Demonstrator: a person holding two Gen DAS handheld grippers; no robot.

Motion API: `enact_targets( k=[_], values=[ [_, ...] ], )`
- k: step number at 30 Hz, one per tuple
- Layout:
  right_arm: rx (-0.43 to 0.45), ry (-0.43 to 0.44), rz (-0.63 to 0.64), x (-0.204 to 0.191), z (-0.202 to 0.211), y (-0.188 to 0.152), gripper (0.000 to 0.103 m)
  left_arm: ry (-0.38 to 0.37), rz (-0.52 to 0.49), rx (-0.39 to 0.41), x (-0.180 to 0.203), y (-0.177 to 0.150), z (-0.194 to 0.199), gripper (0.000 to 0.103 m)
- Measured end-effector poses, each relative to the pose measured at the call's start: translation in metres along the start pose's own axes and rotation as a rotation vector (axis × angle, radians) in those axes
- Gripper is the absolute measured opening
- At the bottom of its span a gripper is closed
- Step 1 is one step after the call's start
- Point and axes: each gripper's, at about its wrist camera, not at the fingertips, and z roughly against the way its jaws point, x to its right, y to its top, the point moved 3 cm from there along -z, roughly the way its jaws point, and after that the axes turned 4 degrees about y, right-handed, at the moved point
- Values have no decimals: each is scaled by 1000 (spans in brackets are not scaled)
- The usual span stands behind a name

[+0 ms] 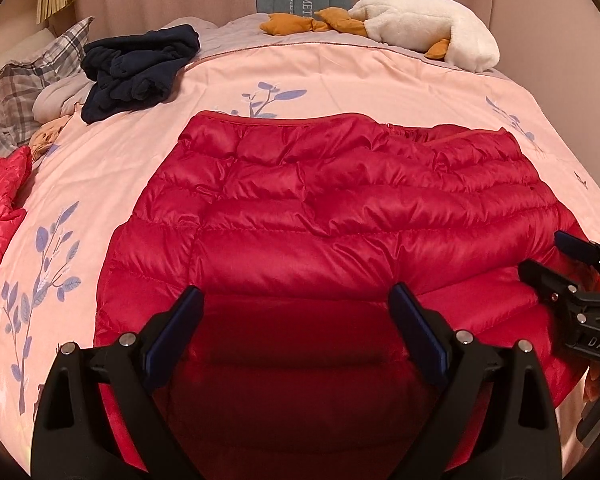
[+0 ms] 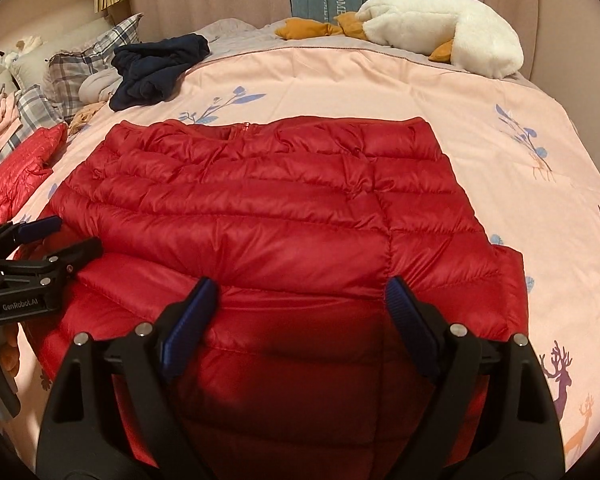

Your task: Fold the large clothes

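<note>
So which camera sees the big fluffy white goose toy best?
The right wrist view: the fluffy white goose toy lies larger there, its orange beak clear. The left wrist view shows it too, only a little smaller.

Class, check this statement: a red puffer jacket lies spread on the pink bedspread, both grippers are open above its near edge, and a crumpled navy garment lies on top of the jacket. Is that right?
One detail is wrong. The navy garment is not on the red puffer jacket; it lies apart, further back on the pink bedspread, as the left wrist view shows. The left gripper and right gripper are open above the near edge.
</note>
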Motion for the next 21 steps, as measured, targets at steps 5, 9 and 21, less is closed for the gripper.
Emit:
enact_targets(
  k=[5, 9, 21],
  values=[
    [24, 19, -19, 2, 16, 3, 88, 1, 7, 6, -3, -3, 12, 95],
    [47, 12, -20, 5, 30, 2, 88, 10, 13, 12, -9, -5, 23, 95],
    [7, -38, -37, 21, 29, -22, 88, 6, 14, -27, -11, -19, 21, 95]
  ],
)
